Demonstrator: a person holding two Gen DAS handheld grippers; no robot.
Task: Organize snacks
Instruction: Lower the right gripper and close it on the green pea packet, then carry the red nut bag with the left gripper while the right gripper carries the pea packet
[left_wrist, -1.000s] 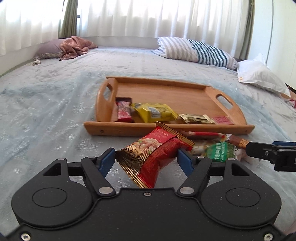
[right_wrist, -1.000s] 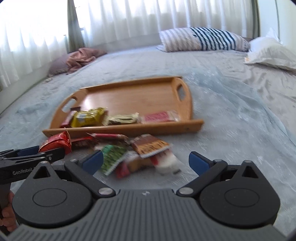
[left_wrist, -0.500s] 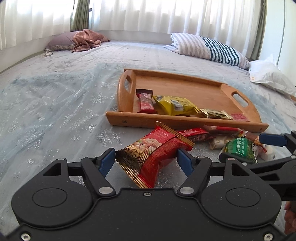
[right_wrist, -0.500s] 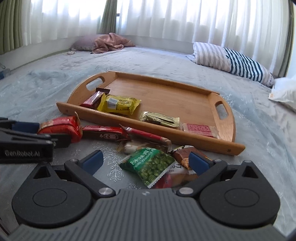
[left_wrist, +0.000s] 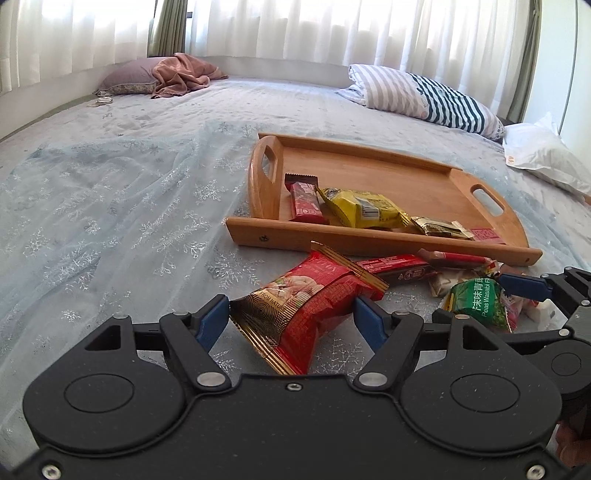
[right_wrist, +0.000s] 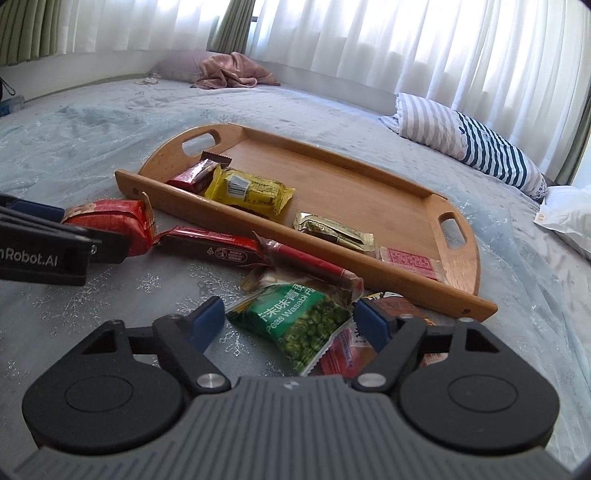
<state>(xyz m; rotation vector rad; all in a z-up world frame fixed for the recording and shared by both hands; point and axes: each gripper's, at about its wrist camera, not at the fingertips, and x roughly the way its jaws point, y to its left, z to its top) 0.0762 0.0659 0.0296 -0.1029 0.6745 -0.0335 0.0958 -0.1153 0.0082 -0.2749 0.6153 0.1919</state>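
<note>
A red nut packet (left_wrist: 308, 301), printed "FROM NATURE", is pinched between the blue pads of the left gripper (left_wrist: 291, 319), just short of the wooden tray (left_wrist: 369, 242). The right gripper (right_wrist: 290, 319) has just been closing; its jaws are spread around a green packet (right_wrist: 295, 323) reading "Peas Wasabi" beside Chinese characters, and whether the pads touch it cannot be told. "Robot.AI" is read on the left gripper's side only in the right wrist view, which also shows a barcode on the yellow packet (right_wrist: 251, 190) in the tray. A person's fingertip (left_wrist: 570, 445) is seen only in the left wrist view. Everything lies on a pale blue snowflake-patterned bedspread (left_wrist: 110, 206), with a striped pillow (left_wrist: 424, 96) and white curtains (left_wrist: 332, 33) behind.
</note>
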